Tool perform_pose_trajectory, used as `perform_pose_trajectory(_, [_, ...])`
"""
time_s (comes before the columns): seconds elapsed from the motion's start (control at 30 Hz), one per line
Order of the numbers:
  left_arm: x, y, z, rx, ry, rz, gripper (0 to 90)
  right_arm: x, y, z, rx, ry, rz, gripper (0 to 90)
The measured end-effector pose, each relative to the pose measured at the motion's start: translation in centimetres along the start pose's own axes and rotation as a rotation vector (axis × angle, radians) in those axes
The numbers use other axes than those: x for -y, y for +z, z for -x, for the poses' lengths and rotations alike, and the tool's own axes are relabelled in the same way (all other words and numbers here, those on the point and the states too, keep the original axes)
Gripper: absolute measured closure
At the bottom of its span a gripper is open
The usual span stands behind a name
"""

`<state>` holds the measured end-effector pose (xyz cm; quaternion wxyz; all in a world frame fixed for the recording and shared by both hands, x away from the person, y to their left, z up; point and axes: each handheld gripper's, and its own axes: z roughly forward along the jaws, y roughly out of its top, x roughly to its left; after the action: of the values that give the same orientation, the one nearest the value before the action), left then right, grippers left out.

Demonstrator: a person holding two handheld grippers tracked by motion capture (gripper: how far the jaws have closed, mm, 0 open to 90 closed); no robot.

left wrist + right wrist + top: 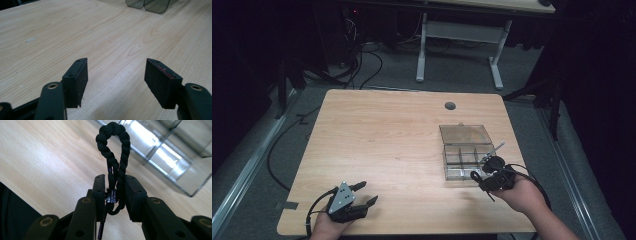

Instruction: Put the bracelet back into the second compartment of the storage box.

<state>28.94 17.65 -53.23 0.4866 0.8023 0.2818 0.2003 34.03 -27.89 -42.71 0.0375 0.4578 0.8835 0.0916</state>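
One braided black cord loop [113, 142] is the thing being worked, and it sits pinched between the pads of the right tool [114, 195], its twisted loop standing up past the jaw tips while a thin tail and a small tag hang down between them. From the high view the same cord [476, 176] dangles at the front of the right tool [492, 177], held off the counter [377, 145] and just at the near edge of the clear compartment box [467, 157]. That box lies with its lid [464, 133] swung open and flat behind it, the divided cells looking empty as far as I can tell. A thin light stick-like item [496, 148] rests at the box's right rim; I cannot make out what it is.

Over at the near left corner the left tool [362, 194] rests low with its jaws spread wide and nothing between them, its pads [163, 80] hovering over bare wood.

My worry is the grip: the pads bite only the lower part of the loop, so the slack braid could slide out if the hand tips. The dangling tail might also snag a cell divider, or drape across two cells instead of landing in one.
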Motion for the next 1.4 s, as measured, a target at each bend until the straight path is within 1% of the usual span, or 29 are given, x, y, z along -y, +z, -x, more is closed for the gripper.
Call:
perform_pose_trajectory(0.03, [0.0,0.0,0.0,0.0,-0.001,0.004,35.1,-0.2,-0.1,0.2,-0.002,-0.013,0.006,72.4])
perform_pose_trajectory(0.07, [0.0,-0.1,0.0,0.006,-0.003,0.005,34.7,-0.6,-0.4,0.6,0.0,-0.007,0.01,72.4])
perform_pose_trajectory(0.17, [0.1,-0.1,0.0,0.013,-0.002,-0.001,34.2,-1.1,-0.5,0.9,0.003,0.003,0.01,72.4])
perform_pose_trajectory(0.2, [0.1,-0.1,0.0,0.016,-0.001,-0.005,33.8,-1.5,-0.4,1.2,0.003,-0.004,0.008,72.4])
perform_pose_trajectory(0.3, [0.0,-0.1,0.0,0.019,-0.001,-0.011,33.3,-1.9,-0.3,1.5,0.007,-0.003,0.005,72.4])
perform_pose_trajectory(0.33, [0.0,-0.1,0.0,0.019,-0.001,-0.012,33.3,-2.4,-0.2,1.7,0.009,0.005,0.001,72.4])
perform_pose_trajectory(0.37, [0.0,-0.1,0.0,0.02,0.001,-0.016,33.1,-2.7,-0.1,1.9,0.012,-0.003,-0.003,72.4])
perform_pose_trajectory(0.4, [0.0,0.0,0.0,0.021,0.004,-0.02,33.0,-2.9,0.0,2.0,0.012,0.005,0.0,72.4])
perform_pose_trajectory(0.47, [0.0,0.0,0.0,0.022,0.004,-0.022,32.9,-3.2,0.0,2.1,0.012,0.002,-0.002,72.4])
perform_pose_trajectory(0.5, [0.0,0.0,0.1,0.024,0.008,-0.025,32.8,-3.7,0.2,2.3,0.017,-0.004,-0.01,72.4])
perform_pose_trajectory(0.53, [0.0,0.0,0.1,0.026,0.008,-0.027,32.8,-4.0,0.3,2.4,0.015,-0.006,-0.011,72.4])
perform_pose_trajectory(0.6, [0.0,0.0,0.1,0.027,0.008,-0.027,32.8,-4.2,0.4,2.5,0.018,-0.002,-0.011,72.4])
perform_pose_trajectory(0.63, [0.0,0.0,0.1,0.03,0.007,-0.027,32.8,-4.8,0.6,2.8,0.016,0.003,-0.014,72.4])
perform_pose_trajectory(0.83, [0.0,0.0,0.1,0.035,0.009,-0.028,32.8,-6.3,1.3,3.2,0.021,0.009,-0.029,72.4])
perform_pose_trajectory(0.93, [0.0,0.0,0.1,0.035,0.01,-0.029,32.8,-7.1,1.7,3.4,0.031,-0.003,-0.034,72.4])
perform_pose_trajectory(1.0, [0.0,0.0,0.1,0.036,0.013,-0.032,32.8,-7.4,1.8,3.5,0.033,-0.007,-0.034,72.4])
perform_pose_trajectory(1.03, [0.0,0.0,0.1,0.036,0.015,-0.033,32.8,-8.0,2.1,3.6,0.038,-0.005,-0.036,72.4])
perform_pose_trajectory(1.13, [0.0,0.0,0.1,0.037,0.016,-0.034,32.8,-8.5,2.4,3.8,0.043,-0.008,-0.044,72.4])
perform_pose_trajectory(1.17, [0.0,0.0,0.1,0.037,0.017,-0.035,32.8,-8.9,2.7,4.0,0.056,-0.012,-0.05,72.4])
perform_pose_trajectory(1.23, [0.0,0.0,0.1,0.038,0.017,-0.036,32.8,-9.1,2.8,4.1,0.053,-0.008,-0.049,72.4])
perform_pose_trajectory(1.33, [0.0,0.0,0.1,0.039,0.018,-0.037,32.8,-9.6,3.6,4.7,0.053,0.0,-0.059,72.4])
perform_pose_trajectory(1.37, [0.0,0.0,0.1,0.04,0.017,-0.037,32.8,-9.7,3.7,4.7,0.054,0.02,-0.069,72.4])
perform_pose_trajectory(1.4, [0.0,0.0,0.1,0.04,0.017,-0.037,32.8,-9.8,3.9,4.9,0.055,0.005,-0.064,72.4])
